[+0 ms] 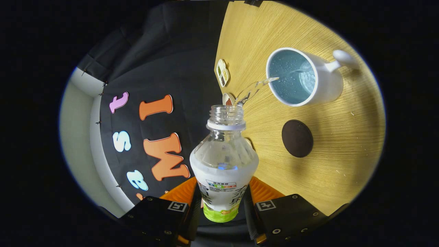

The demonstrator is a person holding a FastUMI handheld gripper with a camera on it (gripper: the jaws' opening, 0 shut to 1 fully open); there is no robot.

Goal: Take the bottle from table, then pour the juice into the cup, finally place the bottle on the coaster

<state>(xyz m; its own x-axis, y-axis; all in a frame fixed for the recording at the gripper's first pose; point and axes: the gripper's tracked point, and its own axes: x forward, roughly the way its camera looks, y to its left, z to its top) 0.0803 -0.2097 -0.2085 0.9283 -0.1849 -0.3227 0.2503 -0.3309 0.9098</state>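
While the hand-held gripper [223, 202] clamps the bottle [223, 161], seemingly by both fingers, liquid streams toward two o'clock into the cup [301, 77]; the coaster [297, 138] lies just beside it on the worktop [343, 144].

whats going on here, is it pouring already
Yes. The gripper is shut on a clear bottle, tilted with its open neck toward the white cup. A clear stream arcs from the neck into the cup, which holds some liquid. The dark round coaster lies bare on the wooden table, nearer the fingers than the cup.
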